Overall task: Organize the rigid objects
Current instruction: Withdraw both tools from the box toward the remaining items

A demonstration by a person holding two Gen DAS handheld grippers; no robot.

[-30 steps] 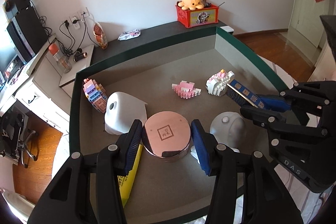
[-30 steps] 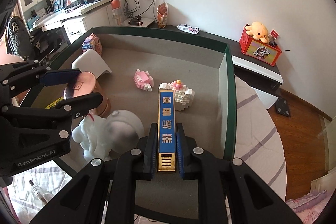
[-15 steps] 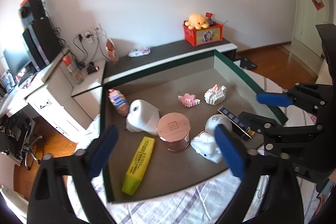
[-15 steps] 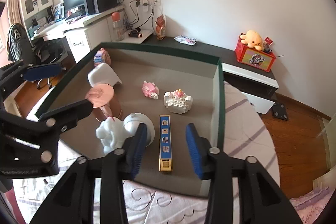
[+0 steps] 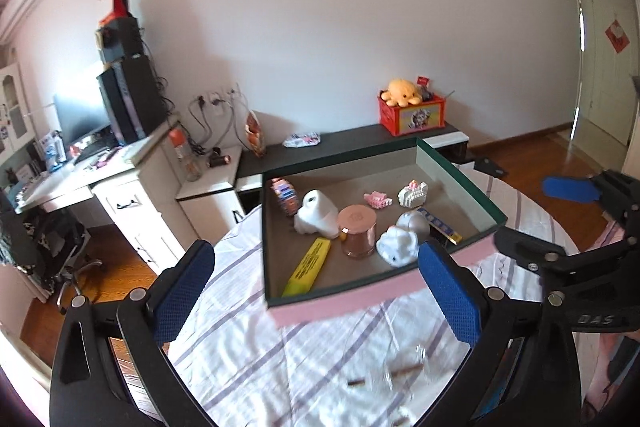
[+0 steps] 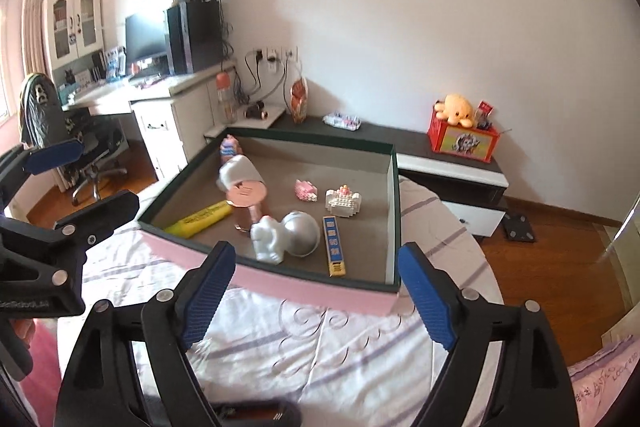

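My left tongs (image 5: 316, 291) and right tongs (image 6: 316, 297), jaws just opened wide, hang empty over the bed (image 6: 320, 347). Beyond, the tray (image 6: 394, 211) holds the highlighter (image 6: 200, 219), tin (image 6: 248, 199), blue bar (image 6: 335, 247) and brick toys (image 6: 343, 202); sorting looks nearly finished.

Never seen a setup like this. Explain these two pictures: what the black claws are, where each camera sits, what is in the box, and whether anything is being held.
No robot here: a person holds a two-finger claw in each hand, each with a fisheye camera looking along its blue-padded fingers. One picture looks over the left gripper, the other over the right gripper; each also shows the other claw at its edge. Both have just been opening and hold nothing. On the bed sits a shallow green-rimmed box. Inside lie a yellow highlighter, a copper tin, a white figurine, a blue bar and small brick models.
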